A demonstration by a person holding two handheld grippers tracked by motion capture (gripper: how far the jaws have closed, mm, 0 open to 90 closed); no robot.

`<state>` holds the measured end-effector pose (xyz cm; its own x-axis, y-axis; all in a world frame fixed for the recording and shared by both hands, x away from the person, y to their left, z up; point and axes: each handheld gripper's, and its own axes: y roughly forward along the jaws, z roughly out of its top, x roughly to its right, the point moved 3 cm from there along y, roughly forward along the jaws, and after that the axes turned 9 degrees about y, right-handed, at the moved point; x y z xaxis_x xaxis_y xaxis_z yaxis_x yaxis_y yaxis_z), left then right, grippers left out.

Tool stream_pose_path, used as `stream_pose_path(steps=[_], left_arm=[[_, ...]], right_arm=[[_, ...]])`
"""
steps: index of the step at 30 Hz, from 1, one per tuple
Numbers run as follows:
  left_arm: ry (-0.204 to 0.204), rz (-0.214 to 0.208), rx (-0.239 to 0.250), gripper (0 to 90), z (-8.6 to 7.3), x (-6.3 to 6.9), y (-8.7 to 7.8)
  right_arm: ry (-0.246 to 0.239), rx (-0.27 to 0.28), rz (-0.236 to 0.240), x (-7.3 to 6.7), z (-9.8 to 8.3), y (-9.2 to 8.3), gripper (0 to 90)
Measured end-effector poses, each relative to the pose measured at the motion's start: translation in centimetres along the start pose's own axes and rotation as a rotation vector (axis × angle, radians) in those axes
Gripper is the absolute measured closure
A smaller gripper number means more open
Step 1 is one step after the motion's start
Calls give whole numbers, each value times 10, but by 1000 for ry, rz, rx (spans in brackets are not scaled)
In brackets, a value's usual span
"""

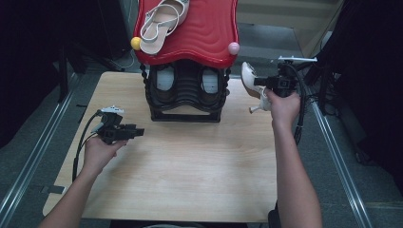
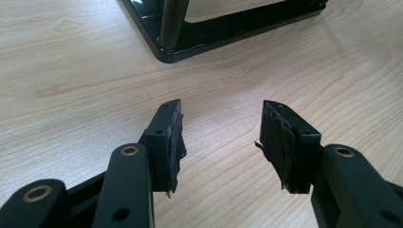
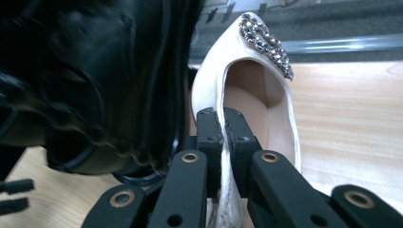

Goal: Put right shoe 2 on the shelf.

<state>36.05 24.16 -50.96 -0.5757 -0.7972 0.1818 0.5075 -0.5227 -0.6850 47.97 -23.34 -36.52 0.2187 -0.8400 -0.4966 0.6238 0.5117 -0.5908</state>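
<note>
A white high-heeled shoe (image 1: pixel 248 78) with a jewelled toe ornament (image 3: pixel 266 42) hangs in the air beside the right end of the black shoe rack (image 1: pixel 186 92). My right gripper (image 1: pixel 260 81) is shut on the shoe's side wall (image 3: pixel 224 156), heel pointing down toward the table. My left gripper (image 1: pixel 140 131) rests low over the wooden table (image 1: pixel 190 161) at the left, open, with bare wood between its pads (image 2: pixel 168 142). The rack's black base corner (image 2: pixel 171 50) lies just ahead of it.
The rack carries a red wavy top shelf (image 1: pixel 204 33) with a strappy white sandal (image 1: pixel 159 23) on it and dark shoes inside (image 1: pixel 209 80) below. Metal rails (image 1: pixel 332 147) run along both table sides. A yellow knob (image 1: pixel 136 43) and a pink knob (image 1: pixel 233 48) mark the shelf's corners.
</note>
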Motion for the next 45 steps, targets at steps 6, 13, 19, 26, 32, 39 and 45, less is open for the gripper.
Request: stream_pose_path(steps=[6, 13, 19, 26, 32, 39, 45], left_arm=[[-2, -2, 1, 501, 0, 0, 0], [4, 3, 3, 500, 0, 0, 0], [1, 6, 12, 501, 1, 0, 0], [2, -3, 4, 501, 1, 1, 1], [9, -16, -6, 501, 1, 3, 1], [16, -13, -6, 505, 1, 4, 2], [17, -12, 3, 506, 2, 5, 1]], right_arm=[[0, 19, 15, -14, 16, -8, 880], [-25, 42, 7, -33, 35, -21, 880], [-33, 59, 20, -45, 49, -32, 879], [-43, 66, 18, -61, 68, -43, 879], [-62, 75, 18, -82, 85, -57, 879], [-93, 103, 2, -110, 106, -75, 879], [-115, 150, 23, -143, 126, -89, 879]])
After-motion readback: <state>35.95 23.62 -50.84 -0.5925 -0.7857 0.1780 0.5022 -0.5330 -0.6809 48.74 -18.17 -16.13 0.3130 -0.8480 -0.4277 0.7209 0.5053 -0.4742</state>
